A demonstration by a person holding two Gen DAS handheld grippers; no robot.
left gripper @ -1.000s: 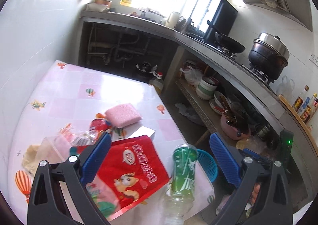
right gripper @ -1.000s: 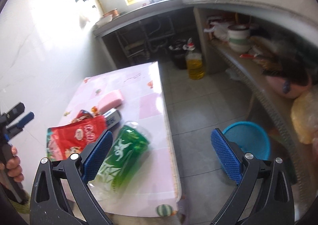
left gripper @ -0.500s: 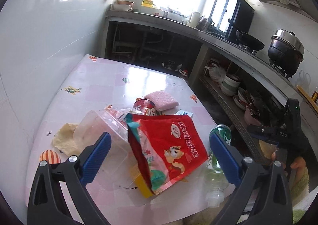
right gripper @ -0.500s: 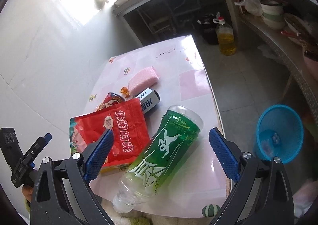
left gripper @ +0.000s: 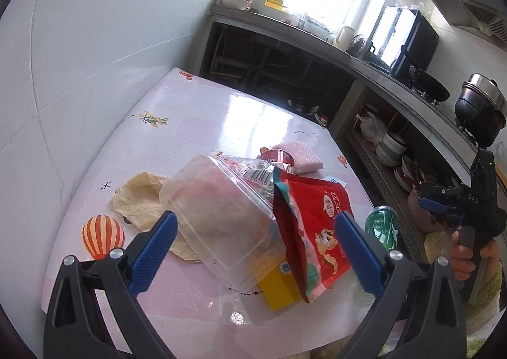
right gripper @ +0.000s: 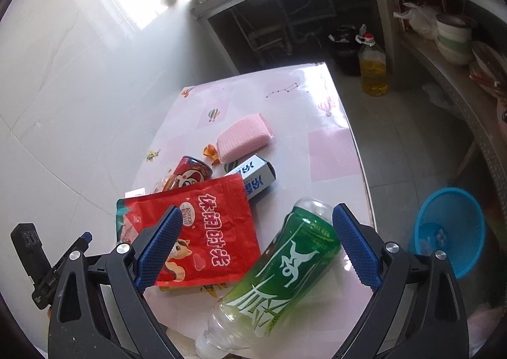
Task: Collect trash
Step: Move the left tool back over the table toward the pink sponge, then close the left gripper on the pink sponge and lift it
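A: Left wrist view?

B: The left gripper [left gripper: 253, 241] hangs with jaws wide apart over a clear tub [left gripper: 218, 216] lying on the pink table [left gripper: 202, 124]. A red pouch [left gripper: 317, 225] with a cartoon squirrel leans on the tub, a yellow box [left gripper: 279, 287] beneath. A flatbread [left gripper: 139, 197] lies left of it. The right gripper [left gripper: 427, 203], held by a hand [left gripper: 462, 259], shows "DAS"; I cannot tell its jaws here.

A: Right wrist view?

B: The right gripper [right gripper: 256, 244] is spread open, empty, above a green bottle [right gripper: 285, 267] lying on its side with large white Chinese characters. The pouch reads "休闲时光". Behind it lie a red can [right gripper: 191, 173], a blue-lettered white box [right gripper: 256, 176] and a pink sponge [right gripper: 244, 137]. A blue basket [right gripper: 450, 229] stands on the floor.
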